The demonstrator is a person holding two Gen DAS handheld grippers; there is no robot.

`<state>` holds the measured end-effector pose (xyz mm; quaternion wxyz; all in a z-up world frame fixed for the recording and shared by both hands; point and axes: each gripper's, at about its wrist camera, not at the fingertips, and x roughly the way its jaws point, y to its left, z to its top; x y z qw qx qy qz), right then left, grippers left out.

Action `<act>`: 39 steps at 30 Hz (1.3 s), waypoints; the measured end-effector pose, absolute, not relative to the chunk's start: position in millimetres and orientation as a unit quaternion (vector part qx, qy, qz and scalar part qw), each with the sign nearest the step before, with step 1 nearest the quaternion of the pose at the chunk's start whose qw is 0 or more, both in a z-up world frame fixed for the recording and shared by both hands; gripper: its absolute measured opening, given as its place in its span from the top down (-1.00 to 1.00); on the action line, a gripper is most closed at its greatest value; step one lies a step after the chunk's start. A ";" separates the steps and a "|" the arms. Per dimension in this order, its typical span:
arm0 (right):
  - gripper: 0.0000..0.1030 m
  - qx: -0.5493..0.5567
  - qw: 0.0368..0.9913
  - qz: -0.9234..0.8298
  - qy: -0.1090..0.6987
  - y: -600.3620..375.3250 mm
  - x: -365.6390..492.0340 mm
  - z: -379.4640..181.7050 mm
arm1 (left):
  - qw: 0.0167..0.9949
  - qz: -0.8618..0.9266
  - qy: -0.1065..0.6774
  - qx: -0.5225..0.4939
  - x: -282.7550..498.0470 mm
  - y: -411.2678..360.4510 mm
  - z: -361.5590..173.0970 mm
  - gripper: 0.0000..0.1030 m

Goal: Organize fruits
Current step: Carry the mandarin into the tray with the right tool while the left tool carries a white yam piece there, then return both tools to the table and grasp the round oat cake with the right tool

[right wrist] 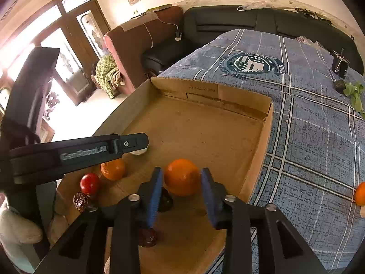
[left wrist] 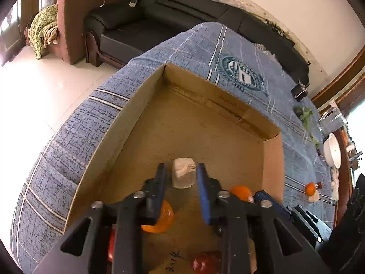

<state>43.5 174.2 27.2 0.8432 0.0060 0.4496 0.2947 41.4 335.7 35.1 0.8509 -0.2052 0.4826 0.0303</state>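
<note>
A shallow cardboard box (left wrist: 146,105) (right wrist: 255,141) lies on a blue plaid cloth. In the left wrist view my left gripper (left wrist: 180,171) holds a pale, blocky fruit piece (left wrist: 183,175) between its fingers, above the box floor. An orange (left wrist: 160,219), a second orange (left wrist: 241,193) and a dark red fruit (left wrist: 206,262) lie in the box. In the right wrist view my right gripper (right wrist: 182,178) holds an orange (right wrist: 182,177) over the box. Beside it lie another orange (right wrist: 113,169), a red fruit (right wrist: 90,183) and brown dates (right wrist: 80,202). The left gripper's body (right wrist: 79,154) crosses at left.
On the cloth right of the box lie an orange (left wrist: 310,188) (right wrist: 361,193), green leaves (right wrist: 353,92), black clips (right wrist: 340,67) and a white bowl (left wrist: 332,149). A black sofa (left wrist: 159,16) and brown armchair (right wrist: 136,45) stand beyond the table edge.
</note>
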 end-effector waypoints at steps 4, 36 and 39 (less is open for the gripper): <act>-0.14 0.028 0.851 0.291 0.436 161.0 42.4 37.7 | 0.864 0.030 0.458 -0.206 28.1 335.0 54.1 0.28; -0.47 0.235 0.890 0.100 0.378 -72.9 -87.4 53.5 | 0.960 0.038 0.278 -0.014 -134.6 124.0 144.8 -0.76; -0.47 0.232 0.891 0.102 0.376 -71.5 -89.7 54.1 | 0.959 0.036 0.282 -0.018 -136.8 123.1 143.1 -0.76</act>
